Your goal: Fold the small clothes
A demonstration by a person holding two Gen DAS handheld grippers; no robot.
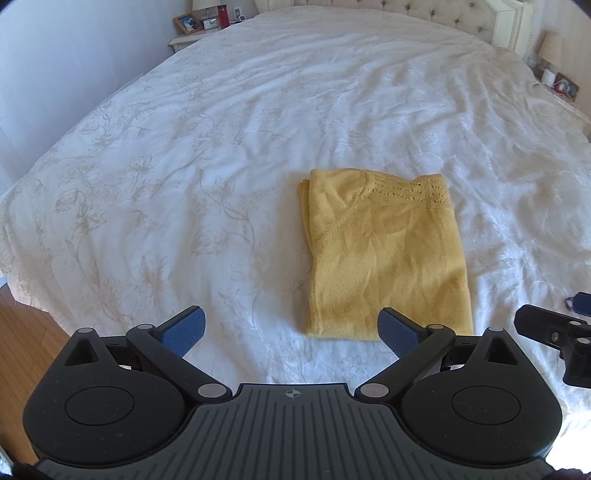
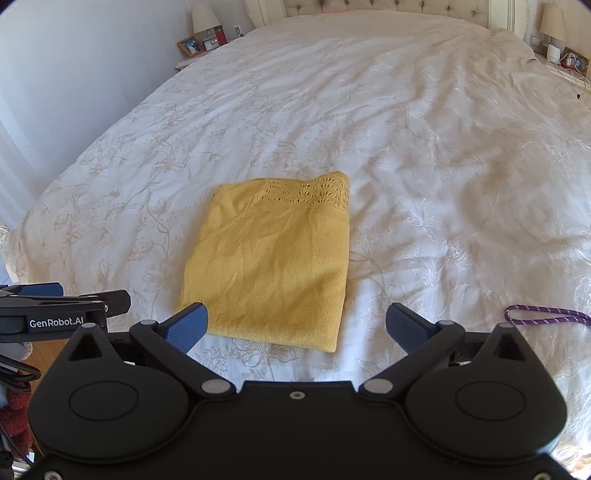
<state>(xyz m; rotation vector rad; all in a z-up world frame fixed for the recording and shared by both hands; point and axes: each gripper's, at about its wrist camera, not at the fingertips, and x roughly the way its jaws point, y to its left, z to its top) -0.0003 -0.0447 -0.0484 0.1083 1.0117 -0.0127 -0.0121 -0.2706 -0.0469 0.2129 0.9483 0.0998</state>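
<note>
A yellow knit garment [image 1: 384,254] lies folded into a neat rectangle on the white bedspread [image 1: 184,184], with its lace trim at the far edge. In the right wrist view the same garment [image 2: 273,266] sits just ahead and left of centre. My left gripper [image 1: 291,332] hovers open at the garment's near left corner, holding nothing. My right gripper [image 2: 297,326] is open over the garment's near edge, also holding nothing. Each gripper shows at the other view's side: the right one [image 1: 554,339], the left one [image 2: 55,306].
The bedspread [image 2: 443,166] is wrinkled with a floral pattern. A purple cord [image 2: 546,316] lies on it at the right. Nightstands with frames and lamps [image 2: 201,37] flank the tufted headboard [image 2: 369,7]. Wooden floor [image 1: 22,332] shows past the bed's left edge.
</note>
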